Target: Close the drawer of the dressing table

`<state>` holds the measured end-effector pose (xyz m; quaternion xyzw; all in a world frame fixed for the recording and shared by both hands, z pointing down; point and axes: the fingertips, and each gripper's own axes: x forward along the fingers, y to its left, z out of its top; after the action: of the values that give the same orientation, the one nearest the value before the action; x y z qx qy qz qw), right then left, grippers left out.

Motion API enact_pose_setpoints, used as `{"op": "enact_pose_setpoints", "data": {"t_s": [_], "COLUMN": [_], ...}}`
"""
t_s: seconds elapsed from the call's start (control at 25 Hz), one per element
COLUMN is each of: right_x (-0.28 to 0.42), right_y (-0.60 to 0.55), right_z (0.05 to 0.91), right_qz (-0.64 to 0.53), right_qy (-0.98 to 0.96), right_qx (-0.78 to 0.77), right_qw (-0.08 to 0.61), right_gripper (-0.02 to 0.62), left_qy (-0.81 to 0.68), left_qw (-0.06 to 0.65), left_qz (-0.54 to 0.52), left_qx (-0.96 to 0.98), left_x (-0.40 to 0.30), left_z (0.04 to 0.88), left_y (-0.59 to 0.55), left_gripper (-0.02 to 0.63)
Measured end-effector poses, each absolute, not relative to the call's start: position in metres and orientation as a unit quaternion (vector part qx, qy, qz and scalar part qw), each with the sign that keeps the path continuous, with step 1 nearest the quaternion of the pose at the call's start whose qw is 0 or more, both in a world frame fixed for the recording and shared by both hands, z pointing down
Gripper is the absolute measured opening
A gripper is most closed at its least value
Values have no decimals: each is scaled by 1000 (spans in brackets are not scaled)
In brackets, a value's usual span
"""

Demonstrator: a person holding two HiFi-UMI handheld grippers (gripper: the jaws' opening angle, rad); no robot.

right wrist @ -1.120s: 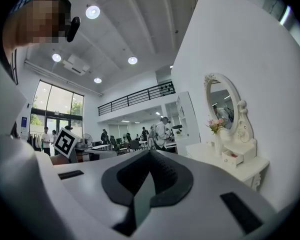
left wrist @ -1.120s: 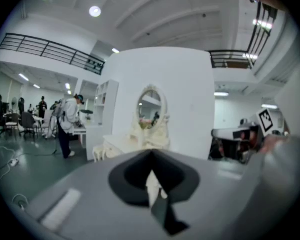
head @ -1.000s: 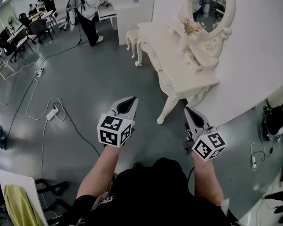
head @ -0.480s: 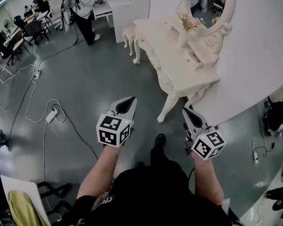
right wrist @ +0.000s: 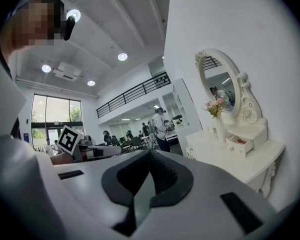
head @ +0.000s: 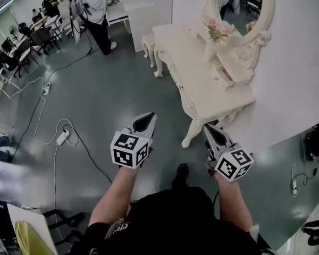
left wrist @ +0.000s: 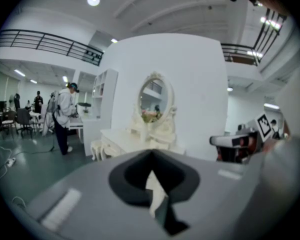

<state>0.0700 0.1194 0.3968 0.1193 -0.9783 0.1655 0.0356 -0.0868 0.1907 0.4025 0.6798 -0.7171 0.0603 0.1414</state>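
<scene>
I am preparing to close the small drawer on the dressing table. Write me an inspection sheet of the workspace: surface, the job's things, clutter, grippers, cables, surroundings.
Surface: white ornate dressing table against a white wall; its top is mostly bare.
Job's things: small white drawer below the oval mirror stands pulled out.
Clutter: white vase of pink flowers on the tabletop.
Grippers: left gripper and right gripper are both shut and empty, over the floor, short of the table.
Cables: white power strip and dark cable lie loose on the grey floor.
Surroundings: white stool beside the table; standing person; seated people farther back.
</scene>
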Motion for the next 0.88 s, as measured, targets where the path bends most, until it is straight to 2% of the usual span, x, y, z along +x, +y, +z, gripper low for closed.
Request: {"op": "enact_pose_setpoints", "data": {"t_s": [0.32,0.6,0.88], "right_x": [53,54,53], "right_y": [37,-15,-54], "right_z": [405,408,409], "right_qz": [186,197,187], "right_qy": [-976,-975,-976], "right_qx": [108,101,106], "right_qw": [37,31,40], "right_gripper": [-6,-6,-6], "left_qy": [-712,-692,-680], "left_qw": [156,120,115], "left_qz": [66,76,76], "left_qx": [681,708,720], "left_x": [-98,-80,-73], "left_z": [406,390,388], "left_y": [103,36,-15], "left_gripper": [9,9,9]}}
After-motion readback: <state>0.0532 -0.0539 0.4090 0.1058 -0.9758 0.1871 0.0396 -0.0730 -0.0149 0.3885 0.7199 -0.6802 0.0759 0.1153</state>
